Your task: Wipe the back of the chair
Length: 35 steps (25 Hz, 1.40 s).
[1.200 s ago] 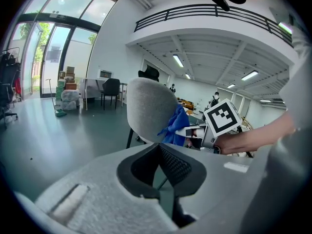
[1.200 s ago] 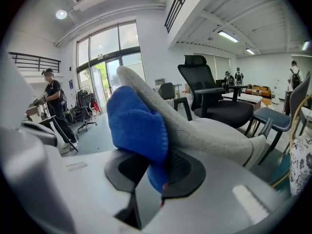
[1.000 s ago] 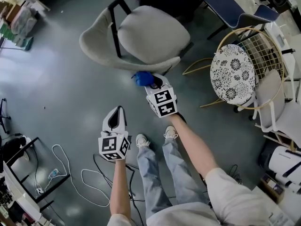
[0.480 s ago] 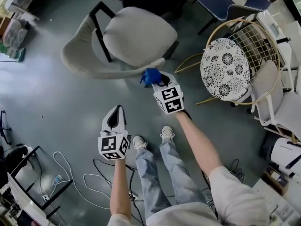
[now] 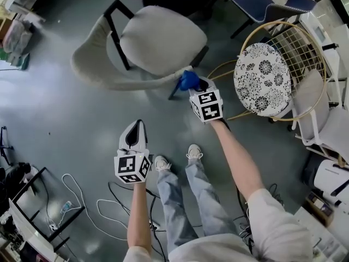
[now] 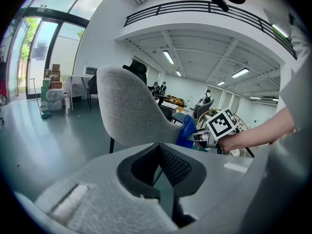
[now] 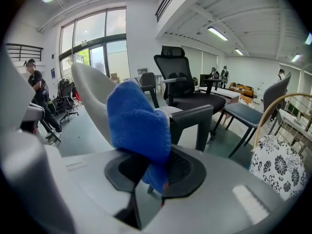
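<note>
A grey upholstered chair (image 5: 163,40) with a curved back (image 5: 103,81) stands in front of me. My right gripper (image 5: 195,85) is shut on a blue cloth (image 5: 188,80) and presses it against the right end of the chair back's outer side. In the right gripper view the blue cloth (image 7: 139,128) bulges out of the right gripper (image 7: 151,172), with the chair back (image 7: 92,99) just behind it. My left gripper (image 5: 136,127) hangs shut and empty over the floor, apart from the chair. From the left gripper (image 6: 161,155) I see the chair back (image 6: 131,113) and the cloth (image 6: 186,130).
A gold wire chair with a patterned round cushion (image 5: 265,78) stands close on the right. A blue chair (image 5: 262,4) and a black office chair (image 7: 183,82) are behind. Cables (image 5: 103,206) lie on the floor at lower left. My shoes (image 5: 177,157) are below the grippers.
My right gripper has slid the blue cloth rightward along the chair back to its right end. The left gripper has stayed about where it was.
</note>
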### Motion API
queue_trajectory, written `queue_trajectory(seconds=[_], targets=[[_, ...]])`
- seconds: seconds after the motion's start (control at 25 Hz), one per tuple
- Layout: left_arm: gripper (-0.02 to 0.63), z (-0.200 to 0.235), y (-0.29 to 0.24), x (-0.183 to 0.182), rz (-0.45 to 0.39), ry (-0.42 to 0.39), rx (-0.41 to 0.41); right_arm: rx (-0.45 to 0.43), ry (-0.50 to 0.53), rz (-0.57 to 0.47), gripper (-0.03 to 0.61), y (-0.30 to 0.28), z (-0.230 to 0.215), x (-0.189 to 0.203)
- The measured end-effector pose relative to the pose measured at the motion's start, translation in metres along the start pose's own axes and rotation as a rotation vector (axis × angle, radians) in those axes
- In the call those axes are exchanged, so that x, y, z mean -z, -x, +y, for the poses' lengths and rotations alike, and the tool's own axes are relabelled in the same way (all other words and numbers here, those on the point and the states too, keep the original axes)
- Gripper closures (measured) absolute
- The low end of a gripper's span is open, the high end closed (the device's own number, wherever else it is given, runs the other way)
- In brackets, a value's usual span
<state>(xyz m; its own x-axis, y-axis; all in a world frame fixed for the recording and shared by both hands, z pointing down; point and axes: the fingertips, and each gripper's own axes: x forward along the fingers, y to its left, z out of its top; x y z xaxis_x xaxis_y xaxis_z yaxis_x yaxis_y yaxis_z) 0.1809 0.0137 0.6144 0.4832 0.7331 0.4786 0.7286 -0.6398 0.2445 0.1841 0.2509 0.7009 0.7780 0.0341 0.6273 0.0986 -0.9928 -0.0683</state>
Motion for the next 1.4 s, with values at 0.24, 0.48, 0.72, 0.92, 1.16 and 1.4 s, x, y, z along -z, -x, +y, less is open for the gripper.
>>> queue_trajectory(seconds=[0.24, 0.48, 0.72, 0.92, 1.16, 1.4], targets=[[0.609, 0.008, 0.014, 0.001, -0.011, 0.002, -0.007, 0.023, 0.003, -0.016, 0.492, 0.012, 0.011, 0.003], [0.610, 0.019, 0.034, 0.004, -0.028, 0.018, -0.024, -0.024, 0.011, -0.051, 0.492, 0.029, 0.065, 0.008], [0.610, 0.033, 0.053, 0.012, -0.036, 0.032, -0.039, -0.110, 0.031, -0.056, 0.492, 0.022, 0.134, 0.008], [0.610, 0.052, 0.072, 0.016, -0.035, 0.040, -0.064, -0.158, 0.049, -0.058, 0.492, 0.004, 0.177, -0.005], [0.611, 0.082, 0.089, 0.009, -0.050, 0.057, -0.099, -0.181, 0.061, -0.052, 0.492, -0.028, 0.210, -0.022], [0.609, 0.098, 0.097, 0.009, -0.040, 0.051, -0.109, -0.175, 0.058, -0.029, 0.492, -0.049, 0.218, -0.029]])
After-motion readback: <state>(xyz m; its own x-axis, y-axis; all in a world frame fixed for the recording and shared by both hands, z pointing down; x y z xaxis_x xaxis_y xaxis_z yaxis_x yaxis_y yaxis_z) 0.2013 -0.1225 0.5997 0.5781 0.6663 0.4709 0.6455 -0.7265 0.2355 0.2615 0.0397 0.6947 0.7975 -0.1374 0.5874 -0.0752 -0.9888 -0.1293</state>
